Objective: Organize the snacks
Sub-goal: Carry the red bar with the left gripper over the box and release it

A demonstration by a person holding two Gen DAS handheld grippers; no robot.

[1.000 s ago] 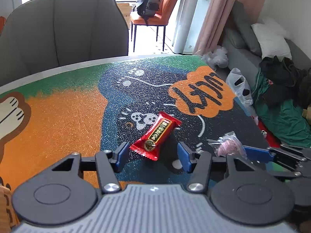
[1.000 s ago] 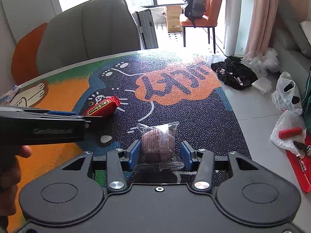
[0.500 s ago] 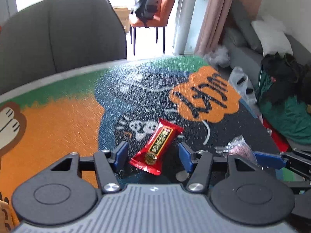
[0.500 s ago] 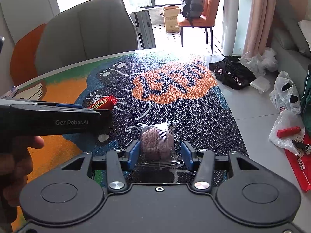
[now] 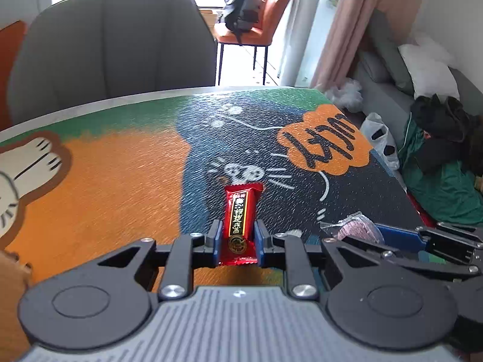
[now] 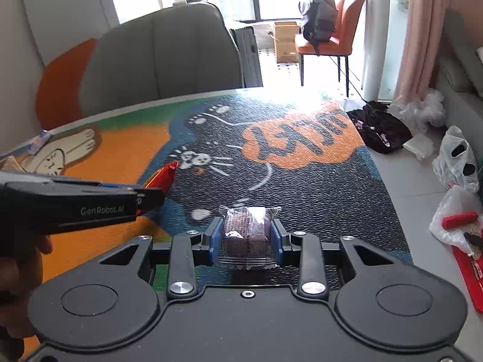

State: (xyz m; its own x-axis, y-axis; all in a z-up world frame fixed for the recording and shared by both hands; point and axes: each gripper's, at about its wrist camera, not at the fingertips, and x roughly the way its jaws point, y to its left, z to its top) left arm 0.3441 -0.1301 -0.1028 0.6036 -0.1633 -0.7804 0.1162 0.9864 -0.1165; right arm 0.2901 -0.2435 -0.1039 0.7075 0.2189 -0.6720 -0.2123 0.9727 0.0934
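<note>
While a second ago both tongs stood wide, now the left tongs (image 5: 238, 239) pinch the red bar (image 5: 240, 220) and the right tongs (image 6: 246, 238), closing, squeeze the cake (image 6: 246, 235) above the desk (image 6: 317, 190); both look ready for sorting.

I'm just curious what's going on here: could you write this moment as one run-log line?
left gripper: closing on red snack bar | right gripper: closing on clear-wrapped purple cake | surface: printed table mat

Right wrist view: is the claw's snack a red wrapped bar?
No, the right claw is closing, its blue pads against a clear-wrapped purple cake; the red bar is in the left claw.
</note>
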